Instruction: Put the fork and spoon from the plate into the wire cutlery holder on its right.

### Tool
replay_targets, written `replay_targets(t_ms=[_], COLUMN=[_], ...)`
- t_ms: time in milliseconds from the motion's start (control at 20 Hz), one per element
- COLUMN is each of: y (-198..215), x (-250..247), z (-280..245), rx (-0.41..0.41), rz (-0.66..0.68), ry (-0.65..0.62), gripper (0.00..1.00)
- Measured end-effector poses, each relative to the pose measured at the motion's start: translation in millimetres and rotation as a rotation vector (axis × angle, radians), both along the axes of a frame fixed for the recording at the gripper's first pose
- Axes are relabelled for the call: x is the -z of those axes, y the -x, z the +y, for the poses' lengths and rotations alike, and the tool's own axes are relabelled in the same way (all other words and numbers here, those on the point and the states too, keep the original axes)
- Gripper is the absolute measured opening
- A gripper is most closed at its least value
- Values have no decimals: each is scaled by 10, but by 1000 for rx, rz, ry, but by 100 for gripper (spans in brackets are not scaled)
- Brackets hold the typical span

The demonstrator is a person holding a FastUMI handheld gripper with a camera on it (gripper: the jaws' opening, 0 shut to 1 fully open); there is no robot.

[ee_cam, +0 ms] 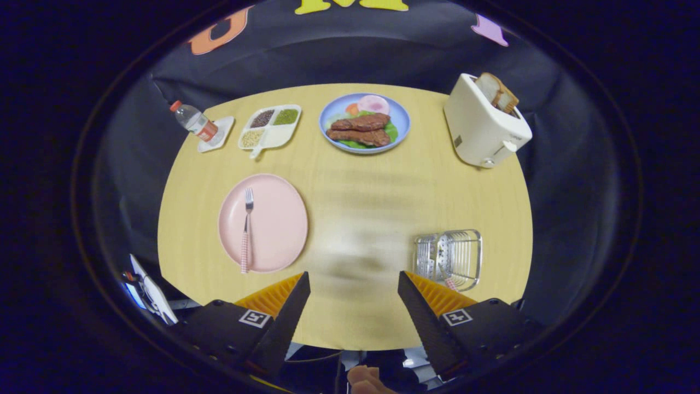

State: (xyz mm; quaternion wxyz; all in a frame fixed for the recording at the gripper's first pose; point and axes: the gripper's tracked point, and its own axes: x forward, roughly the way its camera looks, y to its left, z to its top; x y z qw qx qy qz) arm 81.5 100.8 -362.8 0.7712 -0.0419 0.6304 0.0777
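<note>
1. The gripper [354, 282] hangs above the near edge of the table [350, 180], fingers spread wide, holding nothing.
2. The fork [247, 230] lies on the pink plate [279, 219], at 10 o'clock from the fingers.
3. The wire cutlery holder [462, 257] sits at 2 o'clock; a spoon [444, 268] rests inside it.

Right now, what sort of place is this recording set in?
Likely a staged dining setup in a booth: a round wooden table with a toaster, a steak plate, and black cloth behind. The gripper hangs open above it.
</note>
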Motion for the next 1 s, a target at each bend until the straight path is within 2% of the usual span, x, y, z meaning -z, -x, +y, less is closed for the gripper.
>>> replay_targets(t_ms=[500,600,950,1000], y=[67,96,198,188], x=[394,510,964,1012], z=[1244,1433,1822,1843], rx=[-60,-49,-63,-55], rz=[-110,-118,-97,-97], ry=[-43,-56,-64,-59], gripper=[98,97,97,93])
